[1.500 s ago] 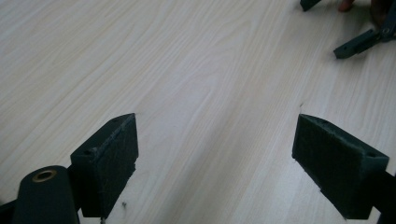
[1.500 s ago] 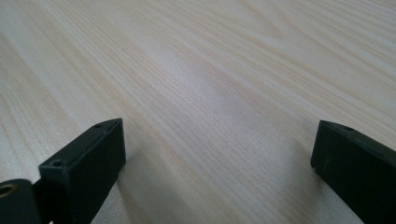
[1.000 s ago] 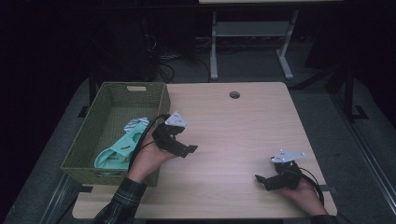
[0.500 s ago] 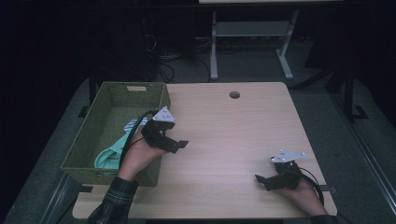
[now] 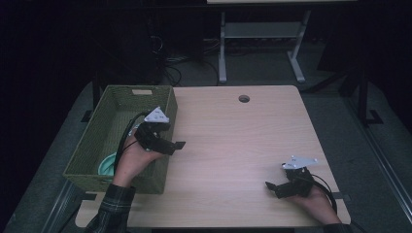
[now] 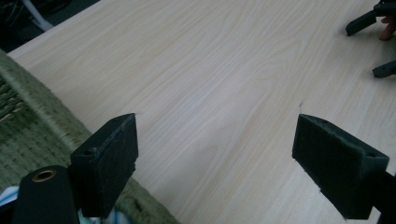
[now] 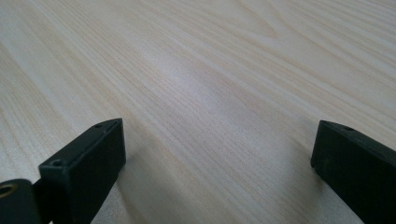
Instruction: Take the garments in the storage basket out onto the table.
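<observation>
Basket (image 5: 107,127) beneath left tongs (image 5: 179,145); tongs agape.

The counter (image 5: 233,141) is smooth, pale matt wood grain, the basket (image 5: 112,116) coarse green weave, the fingers (image 6: 109,158) matt black.

The left hand (image 5: 130,160) hides most of the teal thing (image 5: 108,165) in the basket (image 5: 119,109).

Setting: indoor lab or recording room, dimly lit. Evidence: a light wood-grain desk (image 5: 233,141) with a round cable port (image 5: 244,98) near its far edge; a grey carpeted floor (image 5: 384,160) around it; a tangle of cables (image 5: 170,65) on the floor behind; the white metal legs of a second desk (image 5: 262,46) beyond.
</observation>
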A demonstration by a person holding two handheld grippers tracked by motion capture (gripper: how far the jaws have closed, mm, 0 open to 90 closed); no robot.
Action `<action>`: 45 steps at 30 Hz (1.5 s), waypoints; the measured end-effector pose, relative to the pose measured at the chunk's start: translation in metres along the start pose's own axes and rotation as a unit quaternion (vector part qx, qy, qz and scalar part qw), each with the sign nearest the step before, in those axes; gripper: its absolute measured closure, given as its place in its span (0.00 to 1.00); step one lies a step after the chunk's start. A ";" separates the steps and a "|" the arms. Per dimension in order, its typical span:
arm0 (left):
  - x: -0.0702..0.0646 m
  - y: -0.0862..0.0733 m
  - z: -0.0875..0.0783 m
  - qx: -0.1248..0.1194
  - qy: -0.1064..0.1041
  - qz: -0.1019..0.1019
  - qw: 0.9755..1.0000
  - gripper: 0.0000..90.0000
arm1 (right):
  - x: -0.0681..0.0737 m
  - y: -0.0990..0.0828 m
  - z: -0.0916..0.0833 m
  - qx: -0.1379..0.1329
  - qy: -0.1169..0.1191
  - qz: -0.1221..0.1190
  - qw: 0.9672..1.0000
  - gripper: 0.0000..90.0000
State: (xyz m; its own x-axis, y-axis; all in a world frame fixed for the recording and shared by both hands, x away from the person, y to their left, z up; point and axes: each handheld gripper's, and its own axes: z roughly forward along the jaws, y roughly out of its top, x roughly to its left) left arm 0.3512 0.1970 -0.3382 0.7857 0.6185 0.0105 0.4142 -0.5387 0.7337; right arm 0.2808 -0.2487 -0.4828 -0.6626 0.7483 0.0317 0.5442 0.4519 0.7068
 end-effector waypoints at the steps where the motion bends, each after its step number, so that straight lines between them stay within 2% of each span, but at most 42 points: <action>1: 0.001 -0.001 -0.002 -0.002 0.002 -0.001 1.000 0.15 | 0.000 0.000 0.000 0.000 0.000 0.001 1.000 0.03; 11: 0.015 -0.009 -0.016 -0.005 0.019 -0.023 1.000 0.15 | 0.000 0.000 0.000 0.001 0.000 0.002 1.000 0.03; 19: 0.024 -0.015 -0.022 -0.002 0.029 -0.030 0.999 0.15 | 0.000 0.000 0.000 0.000 0.000 0.001 1.000 0.03; 36: 0.051 -0.036 -0.036 -0.002 0.065 -0.065 0.996 0.15 | 0.000 0.000 0.000 0.001 0.000 0.003 1.000 0.03; 45: 0.059 -0.043 -0.039 -0.001 0.075 -0.073 0.995 0.16 | 0.001 0.000 0.000 0.003 0.001 0.005 1.000 0.03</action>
State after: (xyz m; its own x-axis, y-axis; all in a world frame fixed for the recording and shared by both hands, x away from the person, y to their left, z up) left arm 0.3617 0.2794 -0.3425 0.6400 0.7683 0.0057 0.5175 -0.4366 0.7359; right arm 0.2801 -0.2482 -0.4824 -0.6579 0.7520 0.0409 0.5539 0.4463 0.7028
